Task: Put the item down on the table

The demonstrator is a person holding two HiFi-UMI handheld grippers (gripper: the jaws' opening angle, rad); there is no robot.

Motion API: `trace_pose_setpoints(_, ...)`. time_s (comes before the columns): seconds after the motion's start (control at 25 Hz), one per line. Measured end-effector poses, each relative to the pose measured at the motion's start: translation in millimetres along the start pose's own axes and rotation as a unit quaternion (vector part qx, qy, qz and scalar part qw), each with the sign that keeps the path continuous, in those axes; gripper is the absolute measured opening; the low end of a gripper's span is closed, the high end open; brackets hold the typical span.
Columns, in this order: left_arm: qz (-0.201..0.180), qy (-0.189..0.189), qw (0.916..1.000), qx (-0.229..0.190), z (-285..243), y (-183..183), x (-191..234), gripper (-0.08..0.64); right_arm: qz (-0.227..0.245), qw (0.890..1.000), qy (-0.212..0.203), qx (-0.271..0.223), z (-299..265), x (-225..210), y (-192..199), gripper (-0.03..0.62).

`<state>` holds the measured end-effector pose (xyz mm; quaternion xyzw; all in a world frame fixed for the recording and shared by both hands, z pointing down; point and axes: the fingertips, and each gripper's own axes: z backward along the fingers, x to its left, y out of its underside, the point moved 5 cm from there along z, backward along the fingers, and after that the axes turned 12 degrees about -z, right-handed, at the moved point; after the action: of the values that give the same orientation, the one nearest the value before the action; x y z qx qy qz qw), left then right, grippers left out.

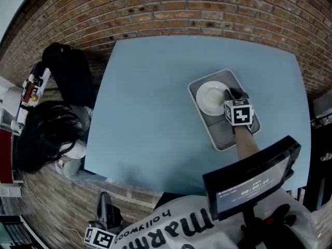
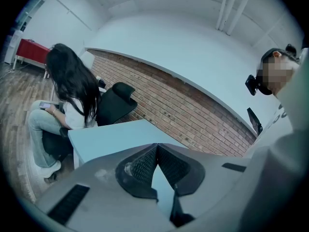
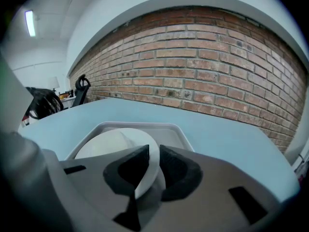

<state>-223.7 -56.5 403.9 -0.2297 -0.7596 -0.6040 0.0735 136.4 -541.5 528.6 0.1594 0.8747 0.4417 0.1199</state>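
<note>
A white plate (image 1: 211, 97) lies in a grey tray (image 1: 224, 139) on the light blue table (image 1: 155, 108), right of the middle. My right gripper (image 1: 232, 94) is over the tray with its jaws shut on the plate's near rim (image 3: 148, 170); the plate (image 3: 113, 141) fills the tray's far end in the right gripper view. My left gripper (image 1: 105, 212) hangs below the table's near edge at lower left. Its jaws (image 2: 157, 148) meet at the tips with nothing between them.
A person with long dark hair (image 1: 49, 131) sits at the table's left side beside a black chair (image 1: 72, 74). A brick wall (image 1: 207, 9) runs behind the table. A black screen (image 1: 251, 183) on a stand sits near the table's right front edge.
</note>
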Motion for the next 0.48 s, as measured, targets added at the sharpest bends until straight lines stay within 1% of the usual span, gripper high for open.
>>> trace_pose_setpoints(0.16,0.001,-0.003,1.0000,0.000,2.5,-1.8,1.6,0.008,0.044,0.999,0.007,0.007,3.7,3.2,-0.2,0.057)
trace_pose_setpoints(0.24,0.002,-0.003,1.0000,0.000,2.8,-1.5,5.7,0.008,0.059,0.998,0.008,0.005,2.6,6.1,-0.4,0.057)
trace_pose_setpoints(0.48,0.002,0.006,1.0000,0.002,-2.3,-4.8,7.3,0.008,0.058,0.998,0.006,0.005,2.8,6.0,-1.7,0.057)
